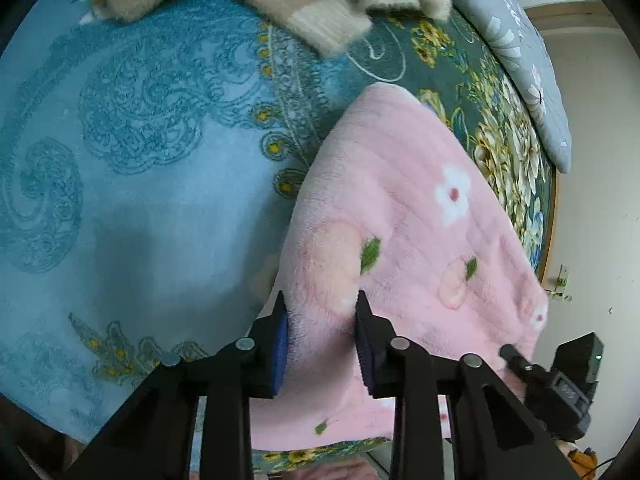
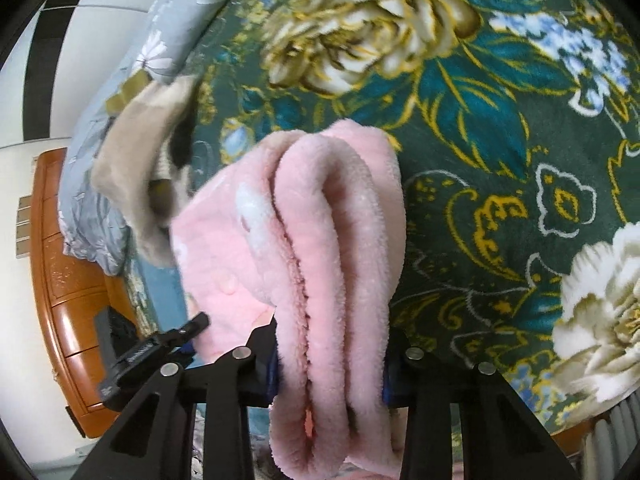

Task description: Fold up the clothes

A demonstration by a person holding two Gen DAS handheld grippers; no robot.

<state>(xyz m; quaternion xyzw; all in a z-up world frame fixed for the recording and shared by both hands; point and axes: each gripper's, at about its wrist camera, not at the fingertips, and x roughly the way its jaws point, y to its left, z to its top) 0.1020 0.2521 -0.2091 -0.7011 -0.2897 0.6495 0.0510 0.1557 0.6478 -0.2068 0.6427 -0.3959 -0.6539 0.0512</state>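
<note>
In the left wrist view the left claw (image 1: 322, 316) has its jaws spread, with the edge of the pink fleece (image 1: 404, 232) lying between the blue pads; whether they press the cloth I cannot tell, since a gap shows. The fleece spreads ahead and to the right of the claw over the bedspread (image 1: 140, 152), and a beige garment (image 1: 304, 4) lies far ahead. In the right wrist view the right claw (image 2: 332, 364) pinches a thick bundle of fleece (image 2: 320, 240) in several stacked layers, lifted above the bedspread (image 2: 500, 160). The step in hand seems to be a fold carried across. Next, likely, both claws lay the held edges down squarely, then let go.
</note>
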